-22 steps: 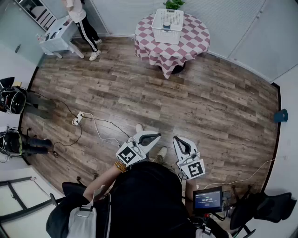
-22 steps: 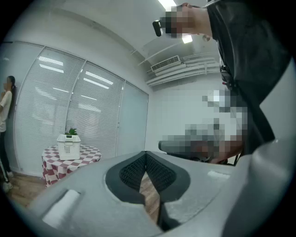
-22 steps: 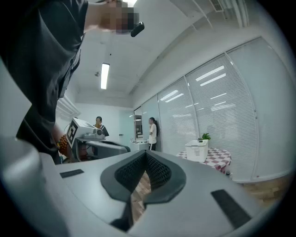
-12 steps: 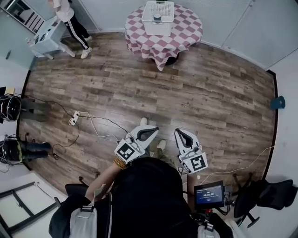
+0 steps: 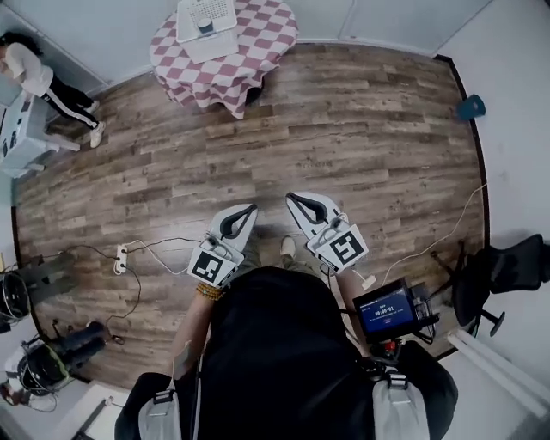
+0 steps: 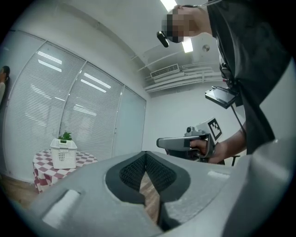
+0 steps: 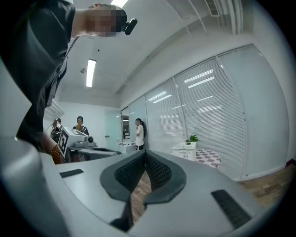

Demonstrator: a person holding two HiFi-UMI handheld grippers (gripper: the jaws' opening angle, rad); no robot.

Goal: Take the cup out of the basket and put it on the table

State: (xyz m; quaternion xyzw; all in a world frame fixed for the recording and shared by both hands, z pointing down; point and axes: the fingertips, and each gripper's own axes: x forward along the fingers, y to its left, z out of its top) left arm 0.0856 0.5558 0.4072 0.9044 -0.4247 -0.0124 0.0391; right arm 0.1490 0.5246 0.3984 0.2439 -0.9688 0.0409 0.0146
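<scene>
Cup (image 5: pixel 204 25) sits untaken in the basket (image 5: pixel 228 15) on the distant bench (image 5: pixel 253 51); left tool (image 5: pixel 243 210) and right tool (image 5: pixel 296 200) are closed, empty.

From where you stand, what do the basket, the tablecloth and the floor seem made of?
Basket: white plastic, probably; moulded walls with rows of holes.
Tablecloth: fabric, red-and-white checks, hanging in folds.
Floor: matte brown planks with grain; real wood or laminate, I cannot tell.
</scene>
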